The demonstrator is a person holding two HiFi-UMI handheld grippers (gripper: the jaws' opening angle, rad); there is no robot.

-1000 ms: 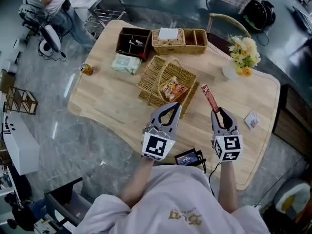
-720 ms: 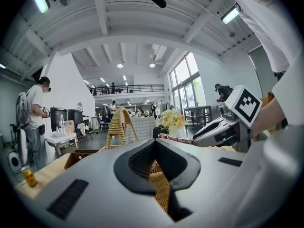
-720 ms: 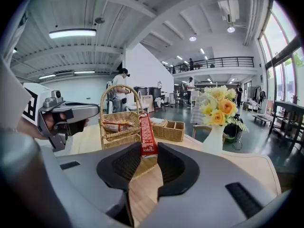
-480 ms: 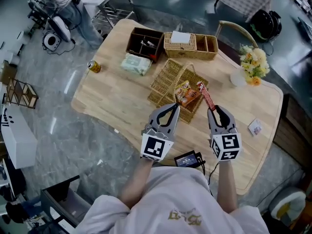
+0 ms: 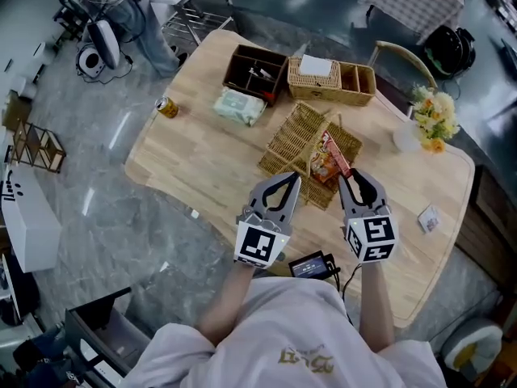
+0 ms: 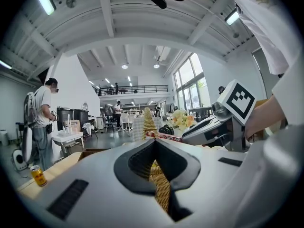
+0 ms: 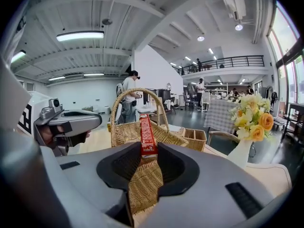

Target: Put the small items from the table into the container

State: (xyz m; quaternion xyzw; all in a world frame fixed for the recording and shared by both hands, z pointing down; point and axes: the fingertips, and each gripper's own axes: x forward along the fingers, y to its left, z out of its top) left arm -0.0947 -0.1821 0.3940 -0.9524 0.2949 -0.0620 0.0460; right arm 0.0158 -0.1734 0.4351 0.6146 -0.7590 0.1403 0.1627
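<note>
A wicker basket [image 5: 297, 140] with a hoop handle stands mid-table; an orange snack packet [image 5: 323, 170] lies inside. My right gripper [image 5: 349, 176] is shut on a long red stick packet [image 5: 334, 153], which reaches out over the basket's right side. In the right gripper view the red packet [image 7: 147, 133] stands up between the jaw tips of the right gripper [image 7: 148, 152], with the basket [image 7: 135, 129] just beyond. My left gripper [image 5: 289, 181] hovers at the basket's near edge, shut and empty. In the left gripper view, that gripper's [image 6: 155, 140] tips meet before the basket's weave [image 6: 159, 186].
On the wooden table [image 5: 202, 164] sit a wipes pack [image 5: 239, 106], a dark box [image 5: 257, 73], a wicker organiser [image 5: 333, 81], a can [image 5: 167, 107], a flower vase [image 5: 432, 115] and a small white packet [image 5: 428, 218]. A black device [image 5: 313, 263] lies at the near edge.
Both grippers have moved forward towards the basket. The right one carried the red packet from beside the basket's right edge to over its inside. Neither jaw opened.
</note>
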